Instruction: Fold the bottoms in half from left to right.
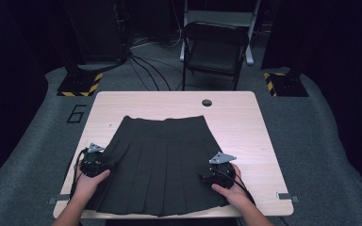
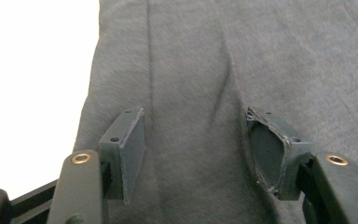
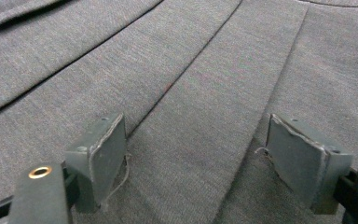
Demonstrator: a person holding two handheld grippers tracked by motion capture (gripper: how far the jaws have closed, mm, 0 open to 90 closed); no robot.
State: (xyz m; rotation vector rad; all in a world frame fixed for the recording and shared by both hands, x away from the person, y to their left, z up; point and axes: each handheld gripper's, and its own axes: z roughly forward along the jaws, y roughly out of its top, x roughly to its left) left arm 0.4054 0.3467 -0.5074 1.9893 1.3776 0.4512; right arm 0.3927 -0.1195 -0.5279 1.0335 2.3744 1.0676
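Item: dark pleated skirt (image 1: 162, 165), spread flat on your bench (image 1: 245, 122), waistband at the far side, hem at the near edge. Left gripper (image 2: 193, 149): on the skirt's left edge, fingers (image 2: 126, 149) apart, a raised fold of cloth between them, not pinched. Right gripper (image 3: 198, 161): on the skirt's right side, fingers (image 3: 107, 154) wide apart over flat pleats, gripping nothing.
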